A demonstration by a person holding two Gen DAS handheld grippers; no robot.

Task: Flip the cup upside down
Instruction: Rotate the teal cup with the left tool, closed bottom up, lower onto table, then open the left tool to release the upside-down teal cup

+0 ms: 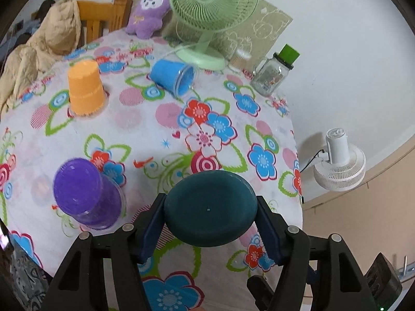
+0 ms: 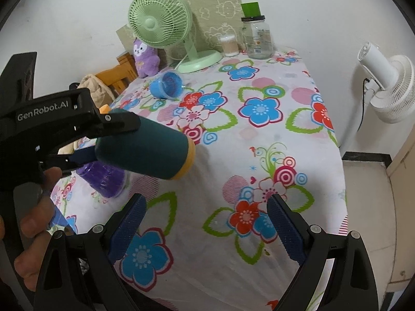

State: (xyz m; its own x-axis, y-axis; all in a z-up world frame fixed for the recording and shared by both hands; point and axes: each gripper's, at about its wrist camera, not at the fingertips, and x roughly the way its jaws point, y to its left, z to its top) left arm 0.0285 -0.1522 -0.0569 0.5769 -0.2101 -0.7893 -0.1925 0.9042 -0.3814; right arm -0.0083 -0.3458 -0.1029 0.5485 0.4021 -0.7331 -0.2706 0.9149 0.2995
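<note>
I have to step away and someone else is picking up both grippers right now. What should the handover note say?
Left gripper: shut on the dark teal cup, held in the air near the front of the table, tilted mid-turn, base toward its camera.
Right gripper: open, empty, hovering over the flowered tablecloth.
Done: orange cup and purple cup stand upside down.
Left: finish turning the teal cup and set it down on its rim. The blue cup lies on its side near the green fan and likely needs flipping too.
</note>
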